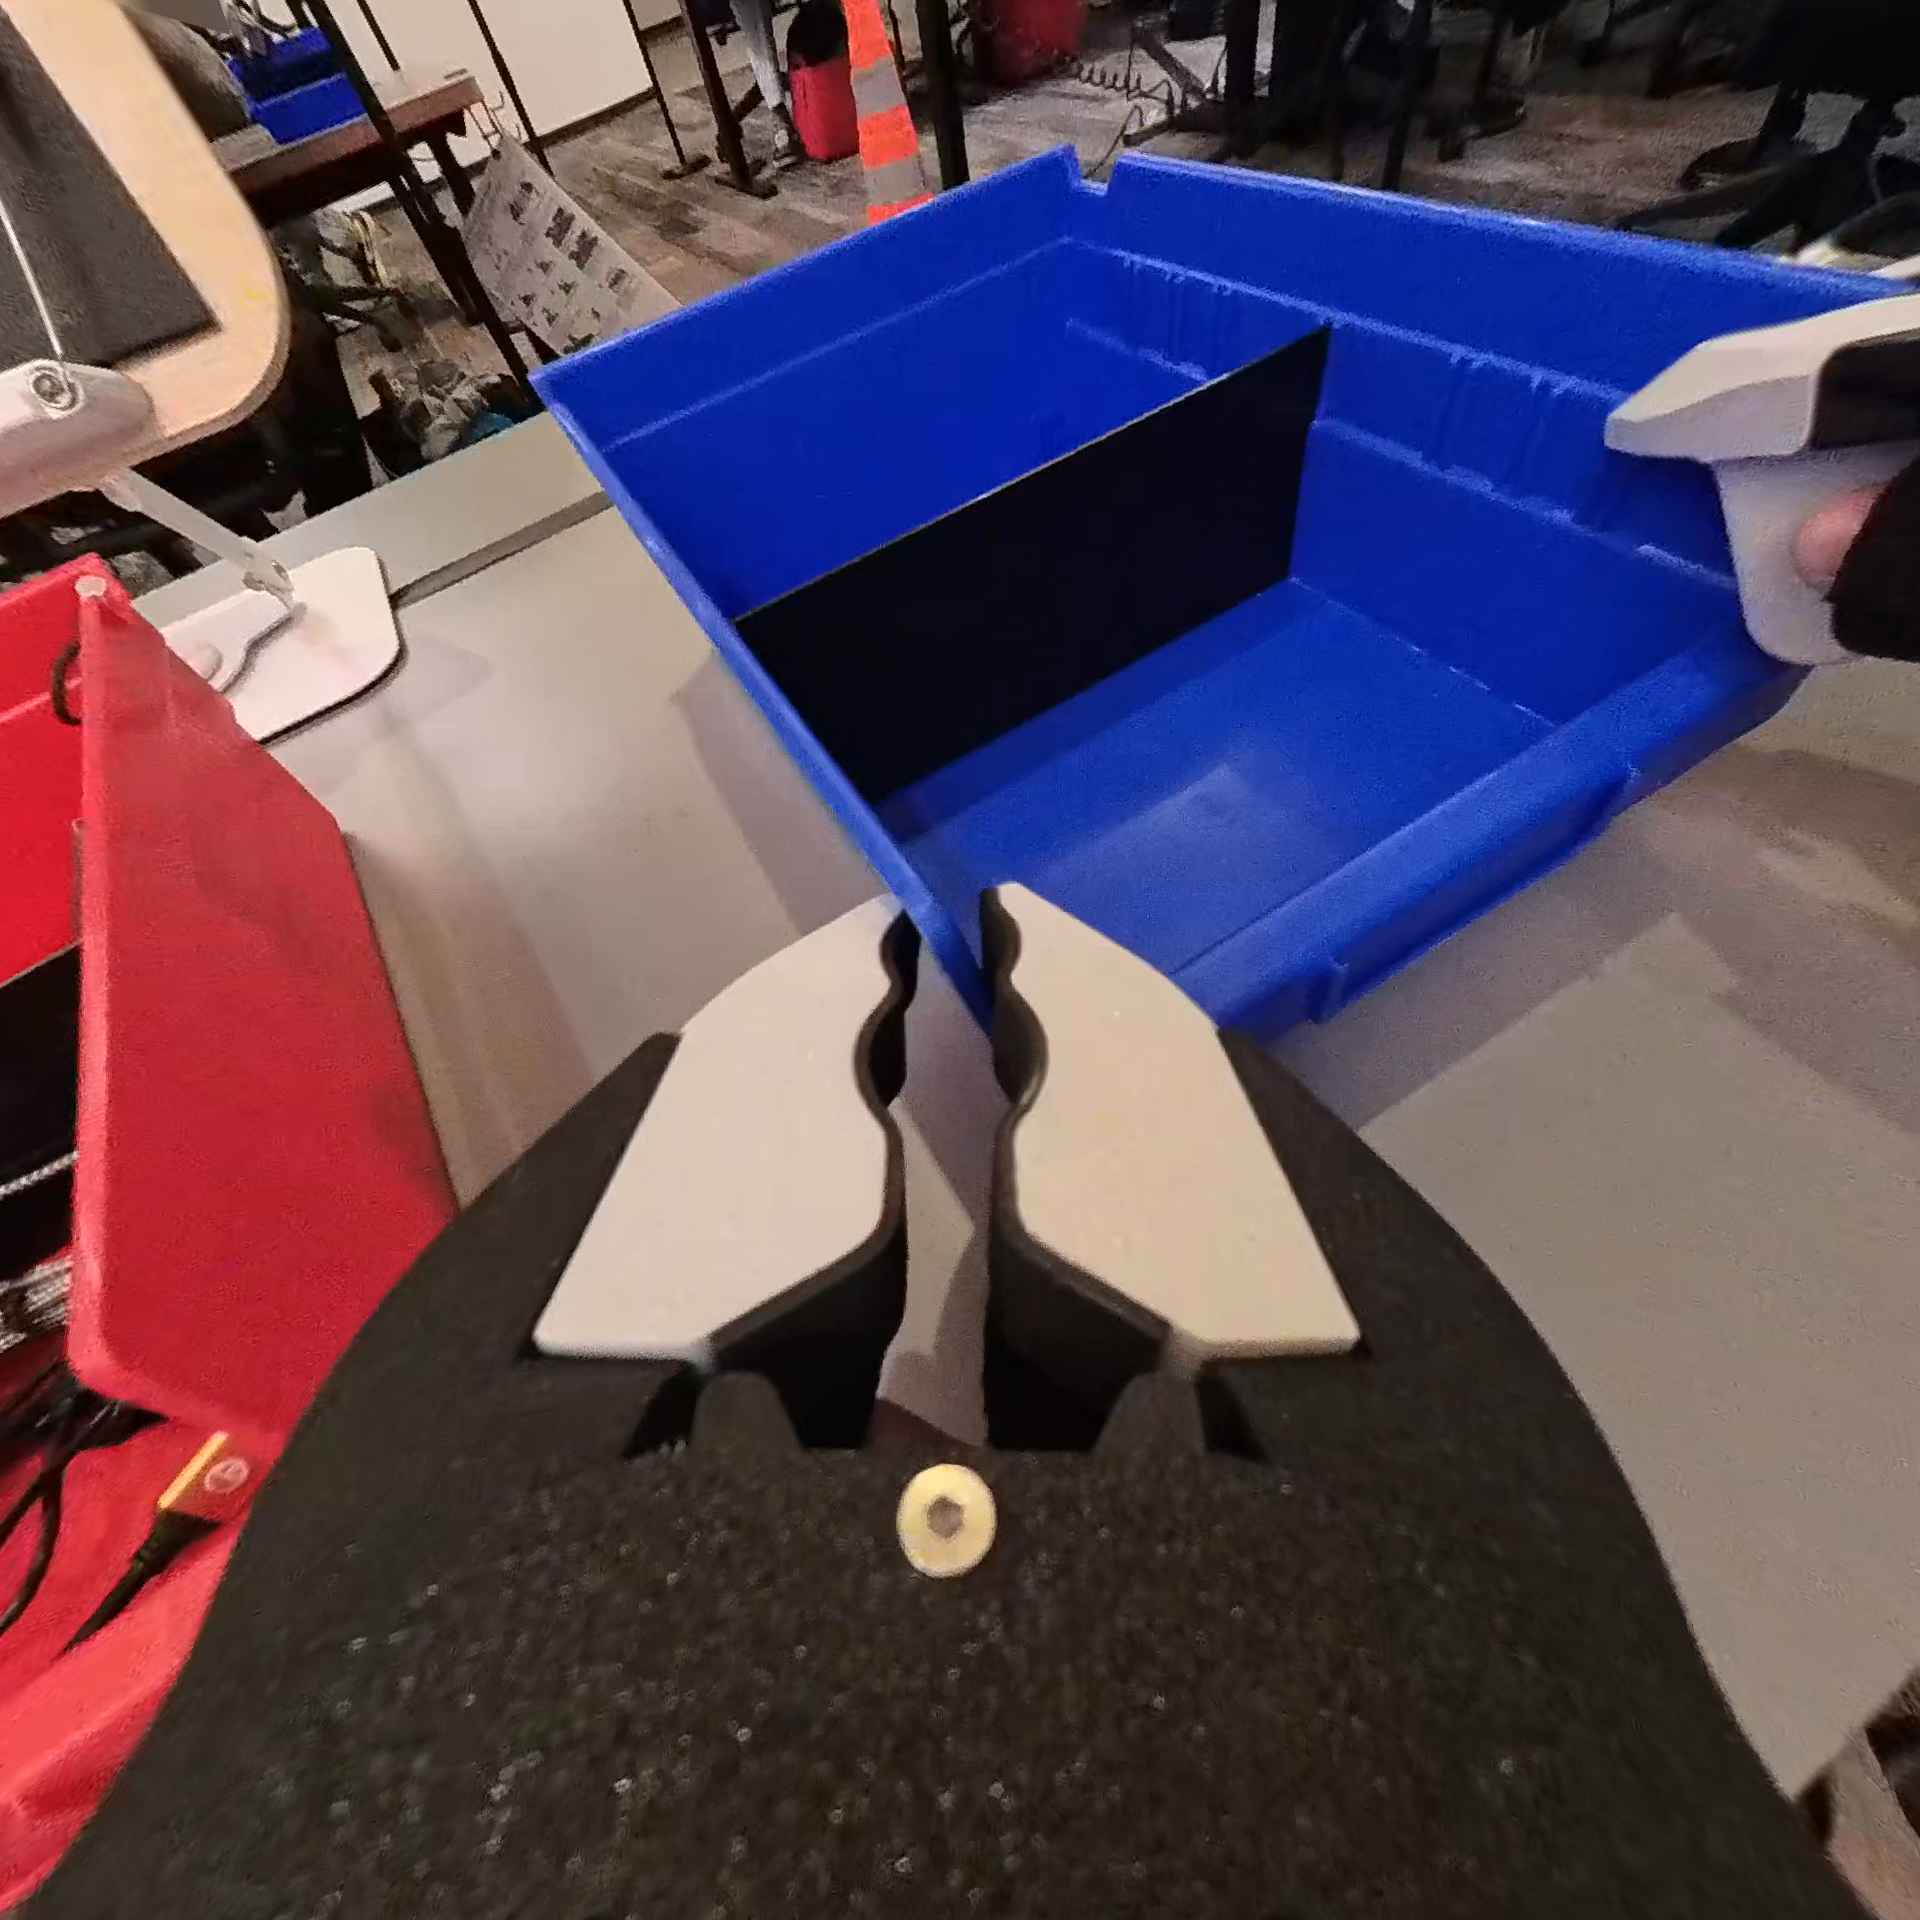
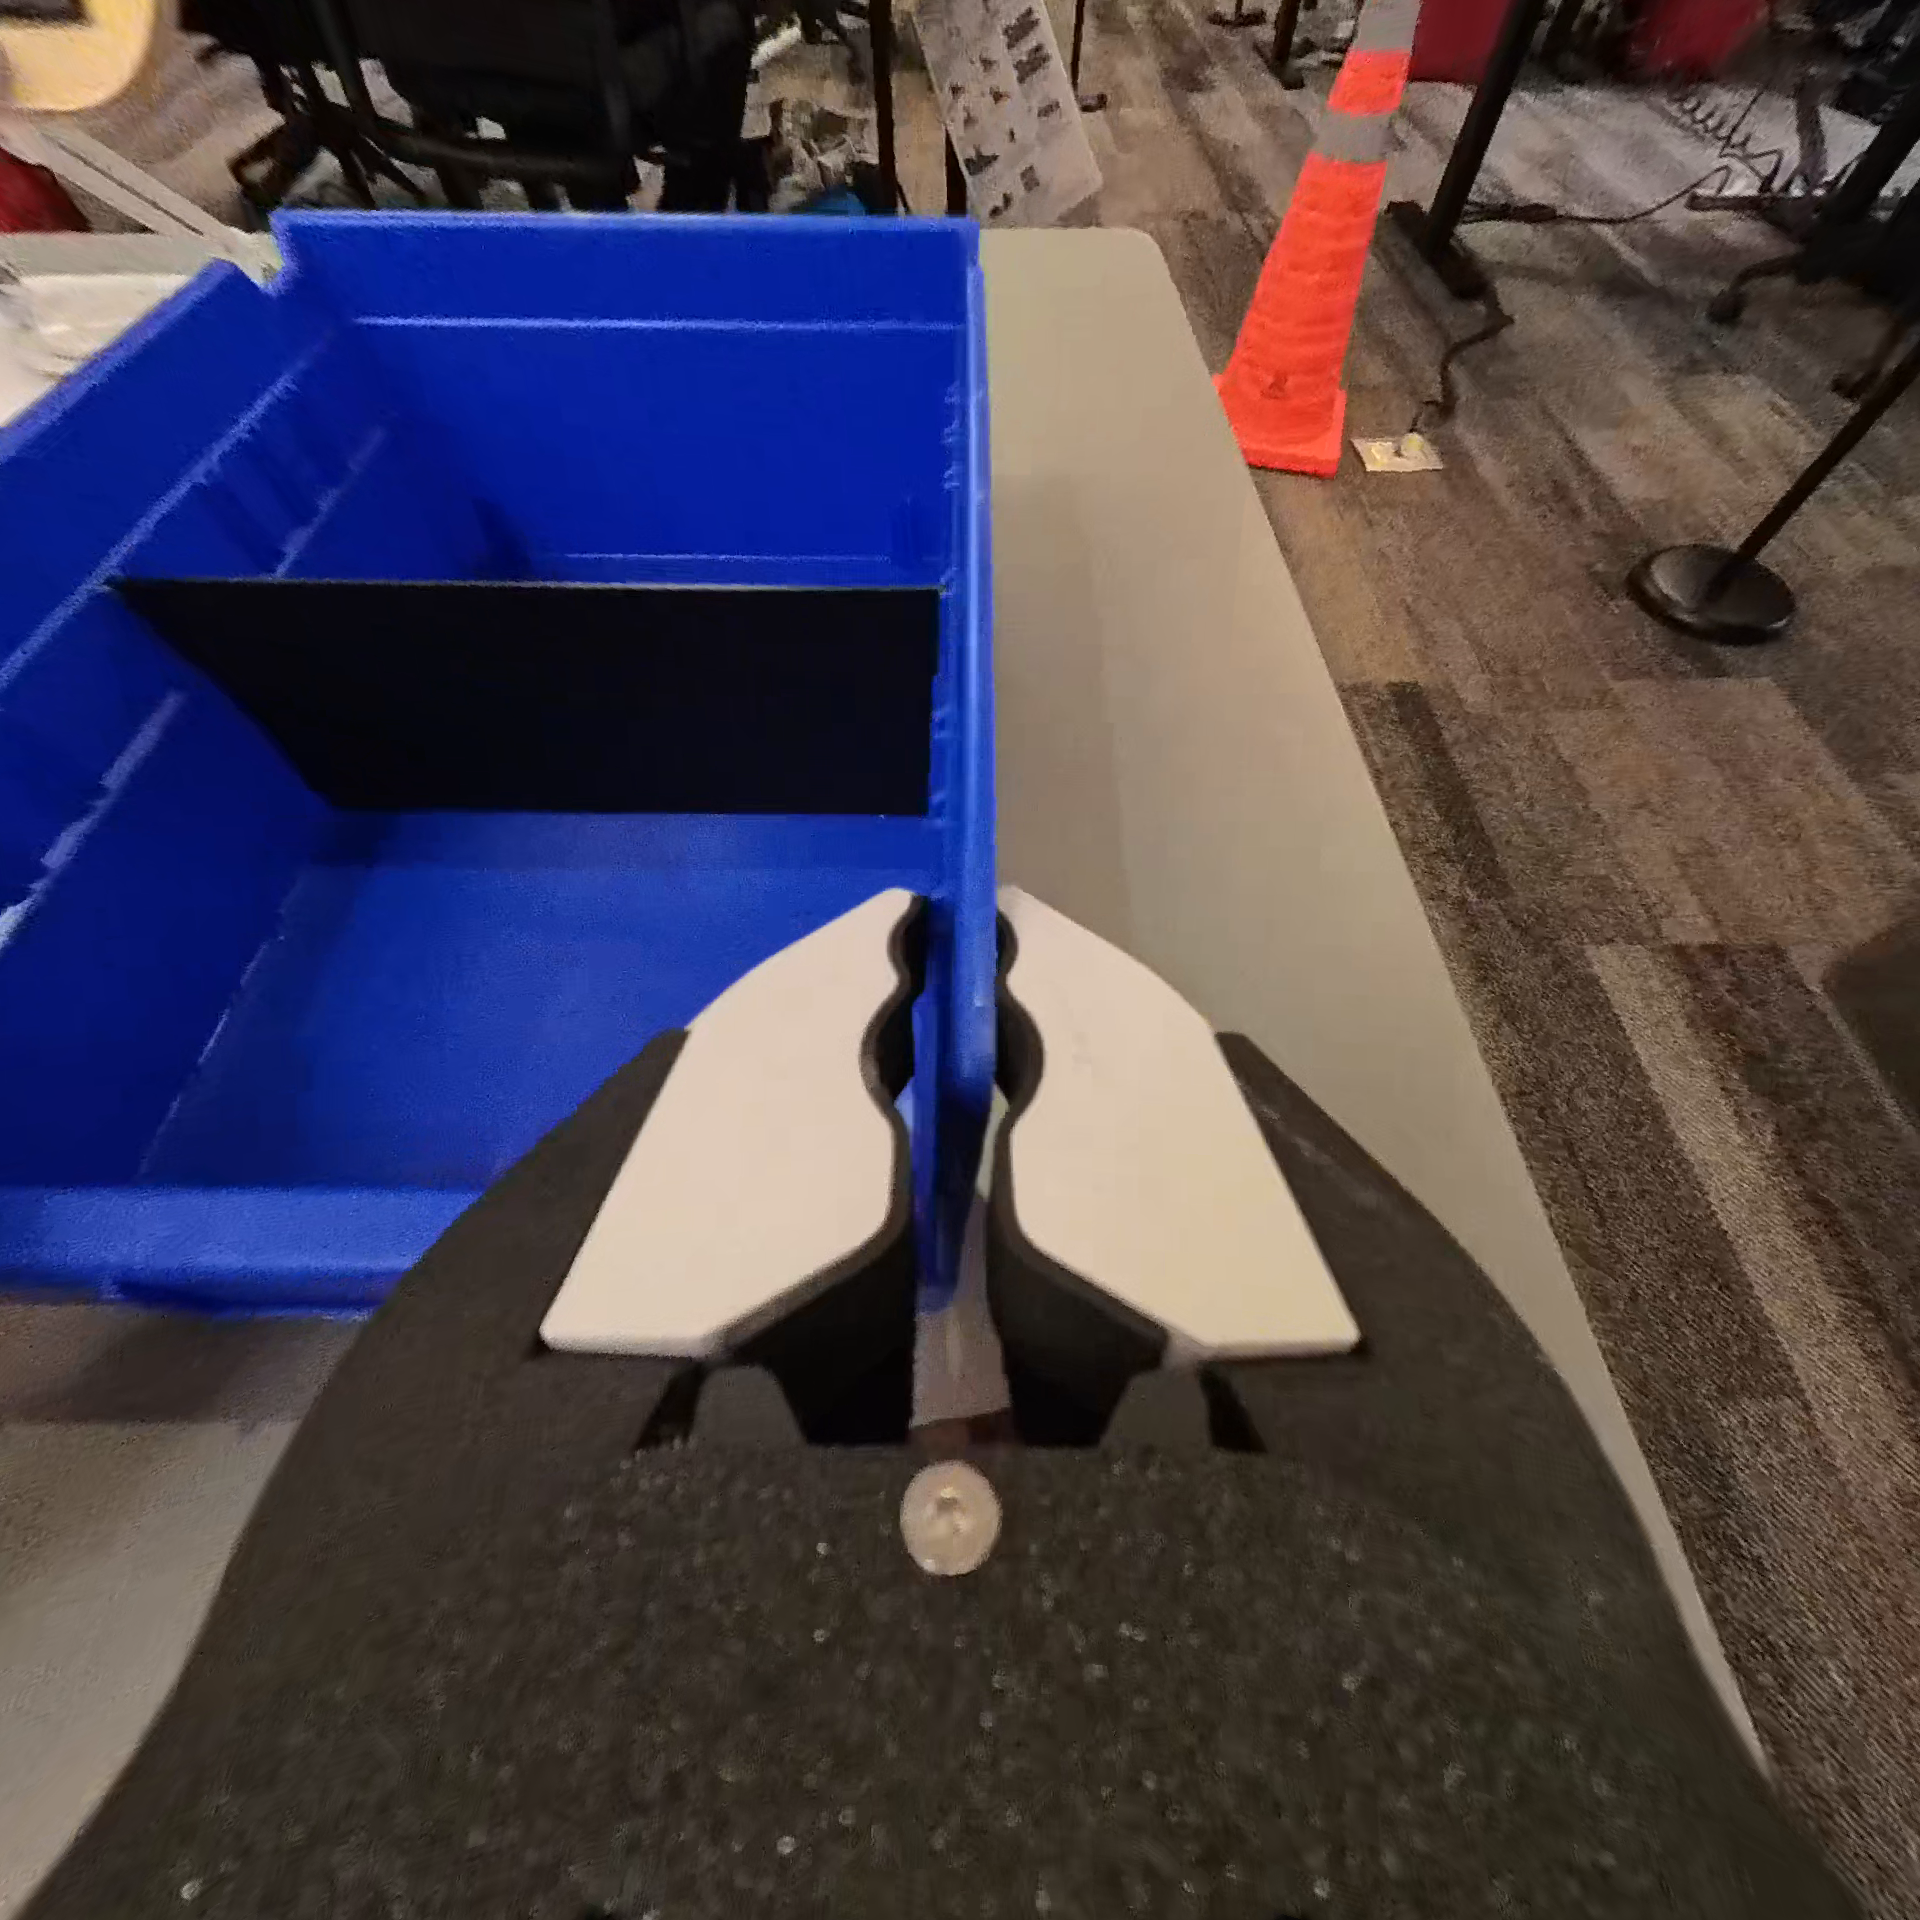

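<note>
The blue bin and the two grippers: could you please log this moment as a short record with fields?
surface: grey table
bin: blue bin, open top, nothing visible inside
divider: black divider upright across the bin, two compartments
left gripper: left gripper closed on the bin's near corner wall
right gripper: right gripper closed on the bin's right side wall, one finger inside, one outside
beside bin: red case at the left
floor: orange cone beyond the table edge
</note>
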{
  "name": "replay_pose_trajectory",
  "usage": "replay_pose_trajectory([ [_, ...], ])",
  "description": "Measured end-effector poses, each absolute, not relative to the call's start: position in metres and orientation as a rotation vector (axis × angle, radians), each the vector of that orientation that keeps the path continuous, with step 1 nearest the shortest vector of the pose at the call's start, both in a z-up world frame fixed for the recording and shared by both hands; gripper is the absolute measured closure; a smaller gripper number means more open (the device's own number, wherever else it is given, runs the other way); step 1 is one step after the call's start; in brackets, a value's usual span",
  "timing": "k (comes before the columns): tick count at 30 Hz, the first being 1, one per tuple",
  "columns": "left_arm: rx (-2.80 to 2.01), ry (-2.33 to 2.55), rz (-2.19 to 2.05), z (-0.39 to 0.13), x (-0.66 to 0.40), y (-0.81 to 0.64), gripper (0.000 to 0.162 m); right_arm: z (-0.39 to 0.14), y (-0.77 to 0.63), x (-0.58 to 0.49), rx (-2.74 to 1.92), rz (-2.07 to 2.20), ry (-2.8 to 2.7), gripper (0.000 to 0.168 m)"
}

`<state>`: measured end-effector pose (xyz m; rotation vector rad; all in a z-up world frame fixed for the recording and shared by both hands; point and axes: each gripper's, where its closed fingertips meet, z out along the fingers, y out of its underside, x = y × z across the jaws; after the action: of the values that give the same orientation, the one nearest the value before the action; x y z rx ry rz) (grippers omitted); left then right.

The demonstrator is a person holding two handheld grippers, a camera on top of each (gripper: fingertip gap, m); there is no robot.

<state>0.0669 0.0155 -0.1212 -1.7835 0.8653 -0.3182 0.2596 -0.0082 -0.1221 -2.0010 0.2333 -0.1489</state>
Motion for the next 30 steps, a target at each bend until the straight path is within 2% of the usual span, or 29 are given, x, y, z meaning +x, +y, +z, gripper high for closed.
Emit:
replay_pose_trajectory([
  [4, -1.845, 0.905, -0.443, -0.117, 0.063, 0.007, 0.146, -0.122, -0.004, 0.261, -2.012, -0.175, 0.228, 0.157],
  [6, -1.846, 0.896, -0.618, -0.098, 0.048, -0.007, 0.142, -0.122, -0.004, 0.263, -1.992, -0.141, 0.233, 0.153],
  [8, -1.784, 0.869, -0.778, -0.069, 0.016, -0.018, 0.143, -0.125, -0.008, 0.267, -2.005, -0.089, 0.281, 0.143],
  [11, -1.768, 0.800, -0.721, -0.048, -0.064, -0.004, 0.142, -0.123, -0.018, 0.276, -2.039, -0.083, 0.349, 0.123],
  [13, -1.767, 0.694, -0.639, -0.040, -0.128, 0.012, 0.140, -0.113, -0.022, 0.278, -2.026, -0.132, 0.348, 0.125],
  [16, -1.759, 0.448, -0.734, -0.030, -0.211, 0.021, 0.140, -0.091, -0.030, 0.272, -1.984, -0.223, 0.331, 0.126],
  [18, -1.751, 0.302, -0.697, -0.038, -0.255, 0.034, 0.140, -0.075, -0.029, 0.256, -1.954, -0.214, 0.317, 0.126],
  [22, -1.780, 0.361, -0.438, -0.065, -0.276, 0.054, 0.138, -0.052, 0.000, 0.162, -1.926, -0.001, 0.142, 0.124],
  [24, -1.819, 0.381, -0.441, -0.078, -0.268, 0.059, 0.136, -0.055, 0.016, 0.089, -1.931, 0.166, -0.005, 0.119],
  [27, -1.863, 0.397, -0.473, -0.089, -0.257, 0.063, 0.127, -0.074, 0.030, -0.006, -1.950, 0.410, -0.120, 0.117],
  [30, -1.897, 0.417, -0.430, -0.098, -0.251, 0.073, 0.127, -0.109, 0.045, -0.053, -2.008, 0.444, -0.050, 0.115],
])
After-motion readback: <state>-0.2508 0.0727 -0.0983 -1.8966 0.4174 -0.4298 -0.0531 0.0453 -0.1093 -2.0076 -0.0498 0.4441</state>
